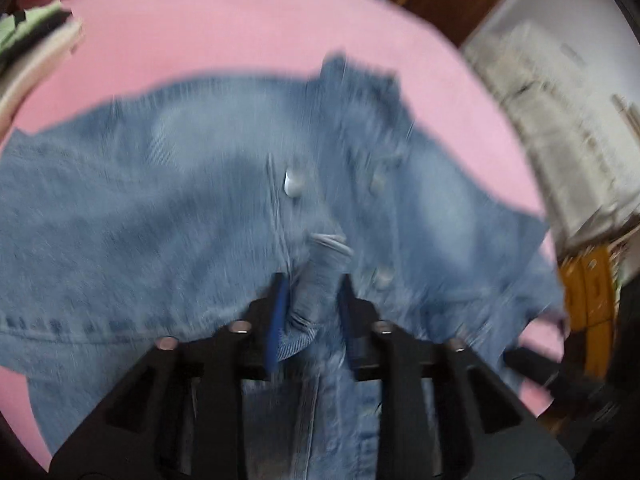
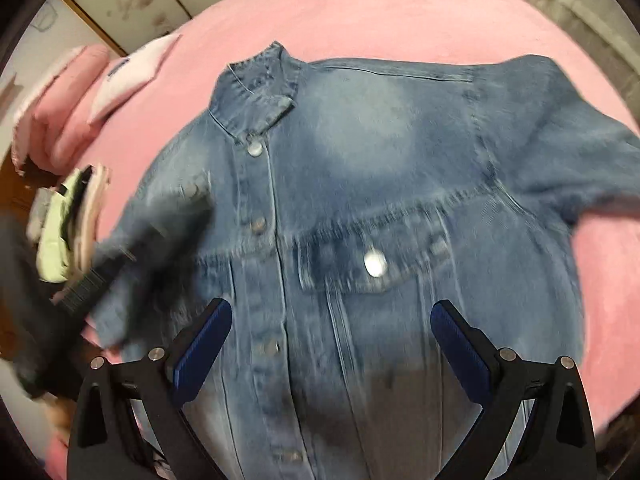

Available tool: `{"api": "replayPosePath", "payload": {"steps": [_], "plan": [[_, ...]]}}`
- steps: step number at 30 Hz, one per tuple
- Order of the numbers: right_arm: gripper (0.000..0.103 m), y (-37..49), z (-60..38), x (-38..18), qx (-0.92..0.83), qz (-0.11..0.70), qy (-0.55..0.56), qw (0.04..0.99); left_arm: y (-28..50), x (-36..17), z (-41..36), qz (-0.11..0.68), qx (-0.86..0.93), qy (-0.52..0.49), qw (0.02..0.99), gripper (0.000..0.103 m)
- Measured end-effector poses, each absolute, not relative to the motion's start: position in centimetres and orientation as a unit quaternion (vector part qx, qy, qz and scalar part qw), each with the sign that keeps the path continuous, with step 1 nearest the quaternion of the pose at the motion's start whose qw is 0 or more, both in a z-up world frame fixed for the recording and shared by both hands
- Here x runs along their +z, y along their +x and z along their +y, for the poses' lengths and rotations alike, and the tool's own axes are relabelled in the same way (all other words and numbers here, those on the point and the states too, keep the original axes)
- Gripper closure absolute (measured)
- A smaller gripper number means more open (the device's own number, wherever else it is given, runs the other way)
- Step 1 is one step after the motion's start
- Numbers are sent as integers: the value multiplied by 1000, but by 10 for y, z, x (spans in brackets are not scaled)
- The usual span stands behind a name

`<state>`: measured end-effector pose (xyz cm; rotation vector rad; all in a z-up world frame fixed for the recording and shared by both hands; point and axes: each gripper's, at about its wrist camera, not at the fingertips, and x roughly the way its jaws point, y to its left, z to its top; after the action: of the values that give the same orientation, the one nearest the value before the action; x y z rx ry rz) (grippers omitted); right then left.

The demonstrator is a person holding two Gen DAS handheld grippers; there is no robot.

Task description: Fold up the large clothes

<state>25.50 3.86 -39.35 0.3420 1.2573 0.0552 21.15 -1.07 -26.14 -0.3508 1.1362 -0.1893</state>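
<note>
The denim jacket (image 2: 360,208) lies front up on the pink bed (image 2: 360,12). The left tongs (image 1: 312,300) are closed on a cuff-like fold; the right tongs (image 2: 330,340) hang wide open, empty, below the collar (image 2: 256,92). Carry the fold across low, with even tension.

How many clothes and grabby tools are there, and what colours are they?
Blue denim jacket: 1
Pink folded bedding stack: 1
Pale green and pink folded clothes pile: 1
Black tools with blue pads: 2, left tool pinching denim, right tool open
Total: 5
</note>
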Motion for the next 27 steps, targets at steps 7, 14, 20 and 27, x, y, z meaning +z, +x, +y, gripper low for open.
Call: {"api": "replayPosePath", "payload": {"steps": [7, 14, 20, 27], "plan": [[23, 318, 38, -454, 154, 615, 243, 734, 205, -268, 36, 547, -40, -211, 809, 29], [40, 360, 100, -513, 210, 672, 235, 670, 150, -269, 131, 568, 122, -211, 786, 26], [66, 371, 147, -534, 191, 696, 159, 673, 129, -294, 173, 581, 209, -225, 754, 26], [97, 374, 151, -481, 227, 652, 154, 707, 135, -291, 175, 572, 256, -211, 750, 26]]}}
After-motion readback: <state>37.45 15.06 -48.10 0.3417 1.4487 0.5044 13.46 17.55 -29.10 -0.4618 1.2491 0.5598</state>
